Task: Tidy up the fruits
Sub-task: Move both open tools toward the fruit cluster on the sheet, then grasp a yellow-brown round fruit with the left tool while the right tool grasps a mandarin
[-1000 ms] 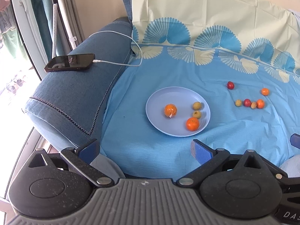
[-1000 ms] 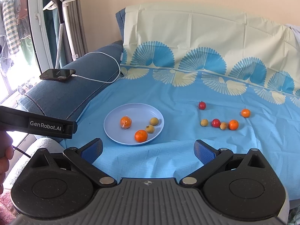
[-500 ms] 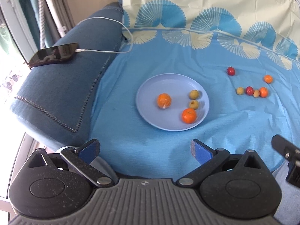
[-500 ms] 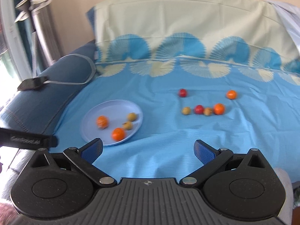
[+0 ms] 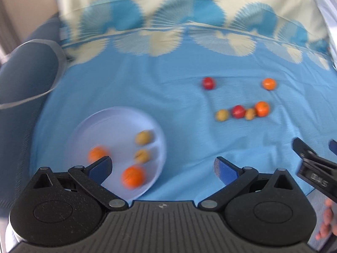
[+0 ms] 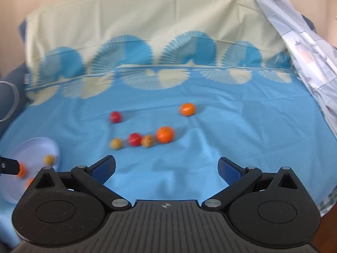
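A pale blue plate [image 5: 118, 122] lies on the blue sheet and holds two oranges and two yellow fruits; it also shows in the right wrist view [image 6: 35, 149] at the far left. Several loose fruits lie to its right: a row of four with an orange [image 6: 165, 134] at its end, a red fruit [image 6: 115, 117] and a single orange [image 6: 187, 109] behind. My left gripper [image 5: 163, 166] is open and empty, low over the plate's near right edge. My right gripper [image 6: 166, 166] is open and empty, in front of the row.
A dark blue sofa arm [image 5: 23, 73] with a white cable rises at the left. A pale cloth [image 6: 311, 63] hangs at the right. The sheet-covered backrest [image 6: 147, 21] stands behind the fruits.
Both grippers have swung to the right and moved closer to the sheet. The phone on the sofa arm has left both views. Both stay open.
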